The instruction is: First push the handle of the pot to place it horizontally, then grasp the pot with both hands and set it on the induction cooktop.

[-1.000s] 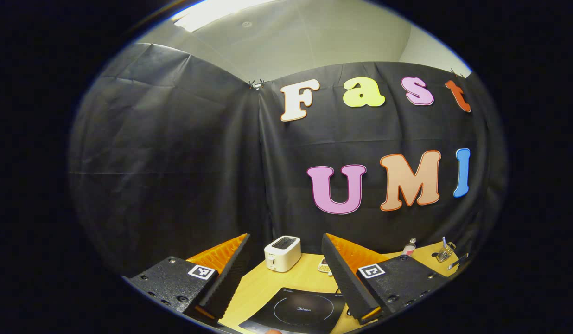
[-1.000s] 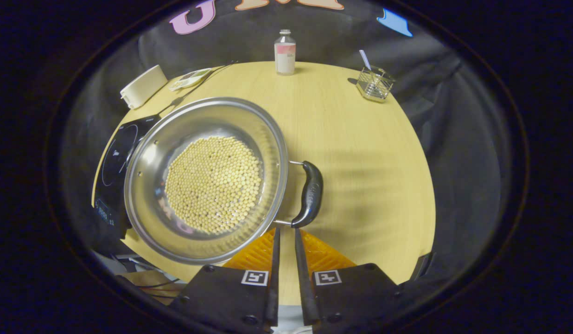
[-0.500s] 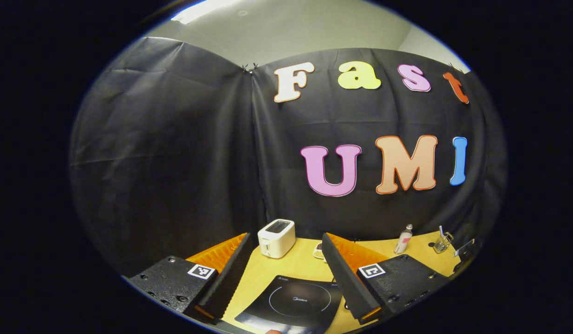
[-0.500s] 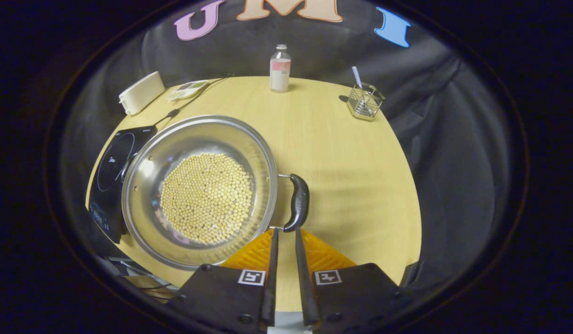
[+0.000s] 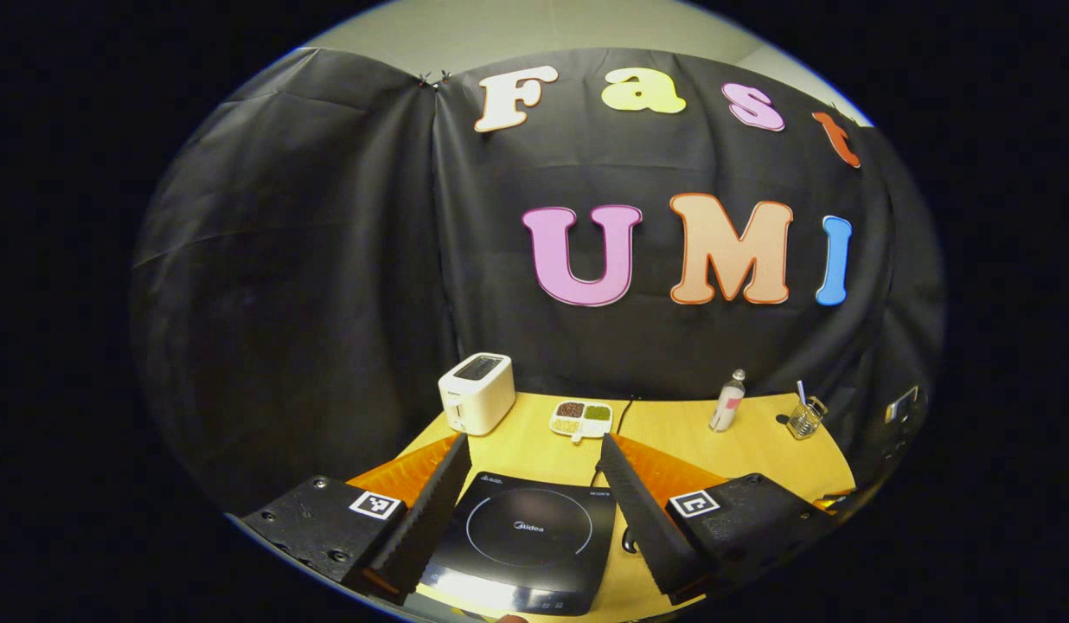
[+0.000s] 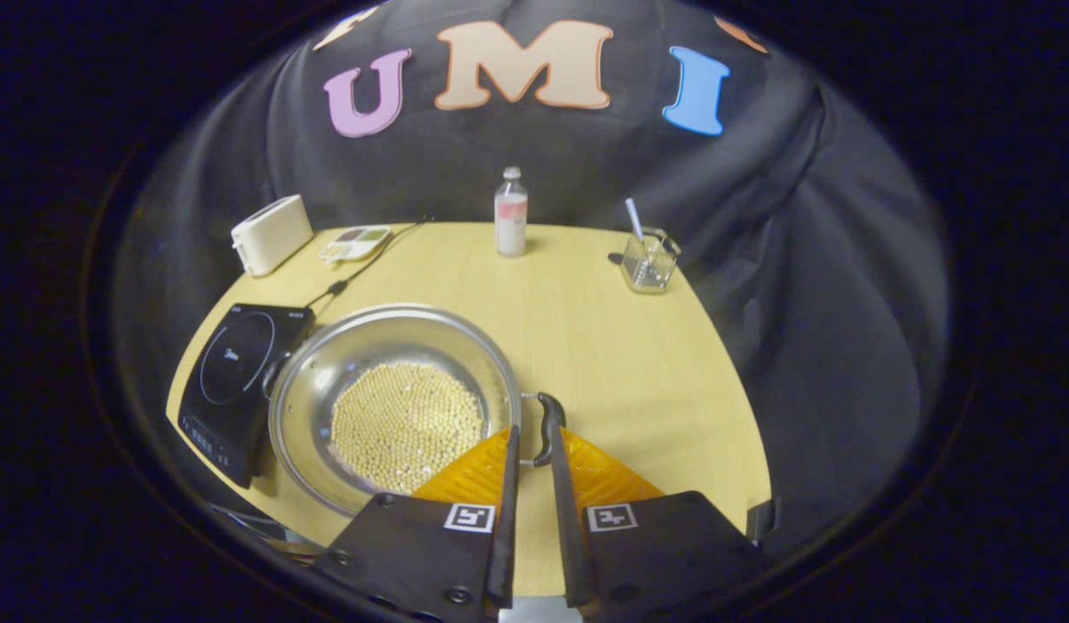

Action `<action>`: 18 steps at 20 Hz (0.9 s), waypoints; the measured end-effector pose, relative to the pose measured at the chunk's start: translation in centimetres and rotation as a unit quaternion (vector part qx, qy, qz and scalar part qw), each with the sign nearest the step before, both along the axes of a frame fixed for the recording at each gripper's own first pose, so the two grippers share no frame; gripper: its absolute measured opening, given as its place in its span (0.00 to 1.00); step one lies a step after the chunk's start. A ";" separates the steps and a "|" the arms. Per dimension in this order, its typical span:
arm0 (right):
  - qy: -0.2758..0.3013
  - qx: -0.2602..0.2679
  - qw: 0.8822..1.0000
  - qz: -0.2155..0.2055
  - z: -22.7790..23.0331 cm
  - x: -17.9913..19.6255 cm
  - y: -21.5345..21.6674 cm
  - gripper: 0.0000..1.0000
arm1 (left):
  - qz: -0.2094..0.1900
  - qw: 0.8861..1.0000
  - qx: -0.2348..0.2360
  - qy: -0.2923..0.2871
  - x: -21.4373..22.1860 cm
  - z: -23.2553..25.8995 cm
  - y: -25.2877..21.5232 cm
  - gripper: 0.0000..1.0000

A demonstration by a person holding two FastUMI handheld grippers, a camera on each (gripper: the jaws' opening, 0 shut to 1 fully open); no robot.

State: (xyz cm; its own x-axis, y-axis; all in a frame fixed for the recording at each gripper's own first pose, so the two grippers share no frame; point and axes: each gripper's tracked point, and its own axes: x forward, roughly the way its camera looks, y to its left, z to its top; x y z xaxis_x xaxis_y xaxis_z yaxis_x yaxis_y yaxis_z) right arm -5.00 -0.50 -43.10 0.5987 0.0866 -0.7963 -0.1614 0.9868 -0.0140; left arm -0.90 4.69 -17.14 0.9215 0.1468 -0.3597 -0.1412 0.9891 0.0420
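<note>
- Left gripper, fingers spread apart, is hovering over the cooktop marked "Midea".
- Right gripper, fingers nearly together, is nearing the pot handle beside the cooktop.

Your left gripper hangs with its fingers spread wide above the induction cooktop on the table. Beyond it you see a toaster, a divided dish, a bottle and a glass cup.

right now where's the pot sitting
In the right gripper view the pot sits on the table's near left part, just right of the induction cooktop, its black side handle by the right claw.
</note>
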 end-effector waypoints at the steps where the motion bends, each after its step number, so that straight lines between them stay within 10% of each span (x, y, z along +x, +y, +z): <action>1: -0.015 0.000 1.000 -0.004 0.7 0.5 -0.3 0.25 | -0.005 1.000 0.000 0.006 0.2 -0.6 -0.3 0.97; 8: -0.066 0.003 0.997 -0.031 2.6 2.2 -1.0 0.24 | -0.053 0.997 -0.015 0.046 0.9 -4.5 -3.5 0.98; 18: -0.057 0.006 0.998 -0.025 1.9 1.9 -0.3 0.75 | -0.102 0.984 -0.065 0.128 1.2 -11.3 -8.0 0.98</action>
